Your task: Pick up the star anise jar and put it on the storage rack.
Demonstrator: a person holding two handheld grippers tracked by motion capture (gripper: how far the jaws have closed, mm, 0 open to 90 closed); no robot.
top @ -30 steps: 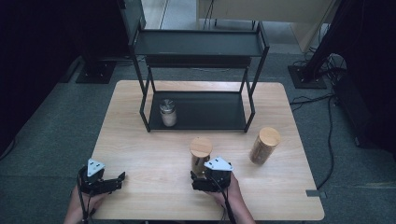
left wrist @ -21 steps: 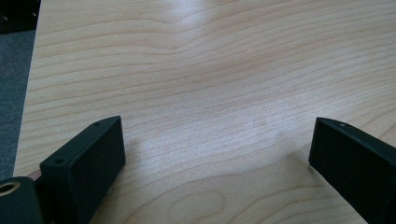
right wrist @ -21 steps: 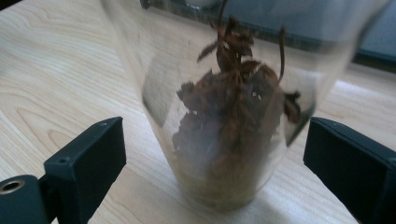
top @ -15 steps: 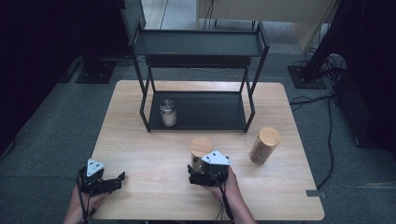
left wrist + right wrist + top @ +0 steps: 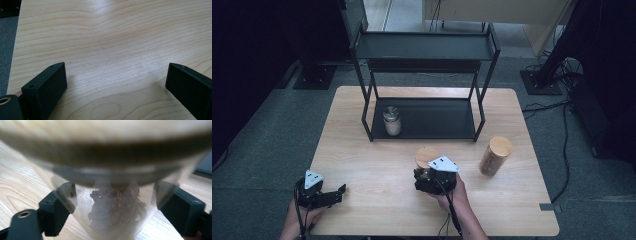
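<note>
A glass jar with a wooden lid stands on the table near the front centre, with dark dried pieces inside it. My right gripper reaches it from the near side. Its jaws have just been closing, and in the right gripper view both pads press on the glass below the lid. My left gripper rests open at the table's front left. In the left gripper view there is bare wood between its jaws.
A second wooden-lidded jar stands to the right of the held one. A black two-level rack stands at the back of the table. A small metal-lidded jar sits on its lower shelf.
My right gripper has risen a little and its jaws have closed in on the jar. The left gripper has stayed where it was.
</note>
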